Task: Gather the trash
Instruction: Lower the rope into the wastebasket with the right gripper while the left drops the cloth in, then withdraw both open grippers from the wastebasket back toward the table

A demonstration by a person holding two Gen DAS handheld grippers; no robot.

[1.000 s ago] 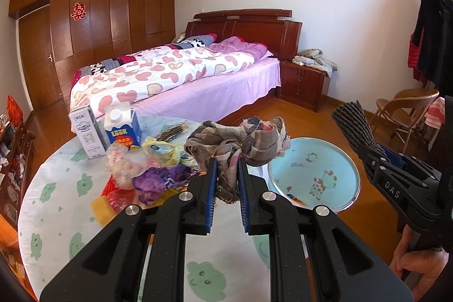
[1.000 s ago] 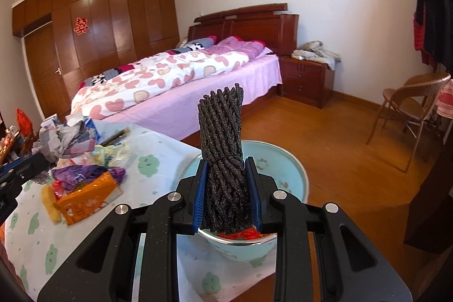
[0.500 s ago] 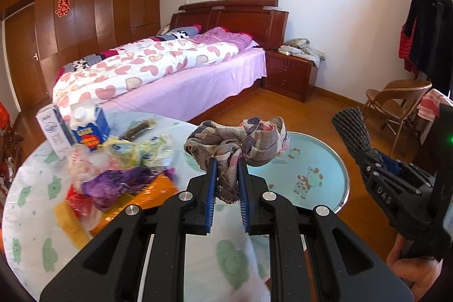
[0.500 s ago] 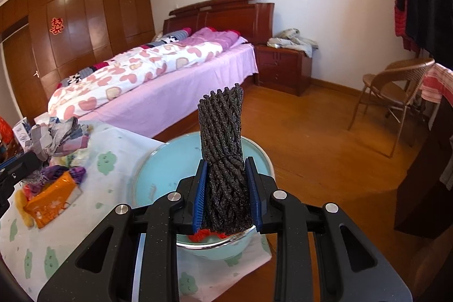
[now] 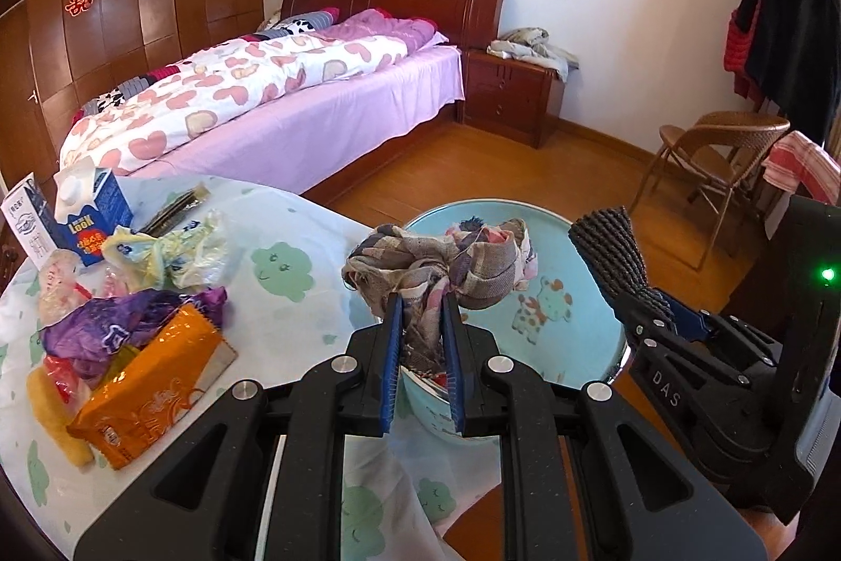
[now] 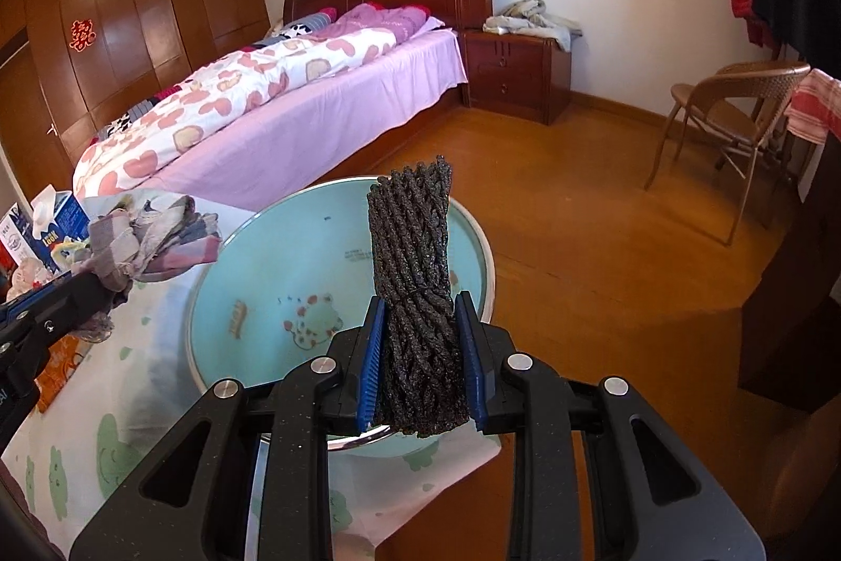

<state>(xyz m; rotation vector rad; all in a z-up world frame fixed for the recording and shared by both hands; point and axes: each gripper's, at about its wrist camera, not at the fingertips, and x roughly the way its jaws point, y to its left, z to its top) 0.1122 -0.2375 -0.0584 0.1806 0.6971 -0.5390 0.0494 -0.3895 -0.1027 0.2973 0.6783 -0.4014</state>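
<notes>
Left wrist view: left gripper (image 5: 423, 329) pinches a limp, light rag (image 5: 436, 261) over the basin (image 5: 578, 350); right gripper (image 6: 420, 340) clamps a springy rope bundle (image 6: 412, 256) mid-length.

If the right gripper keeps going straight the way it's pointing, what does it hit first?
Most likely the inside of the blue basin: the right gripper, shut on the dark rope bundle, points down into it. Depth is uncertain.

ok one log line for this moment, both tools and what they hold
left tool: shut on plaid rag | right tool: shut on dark rope bundle | both over blue basin | wrappers on table
</notes>
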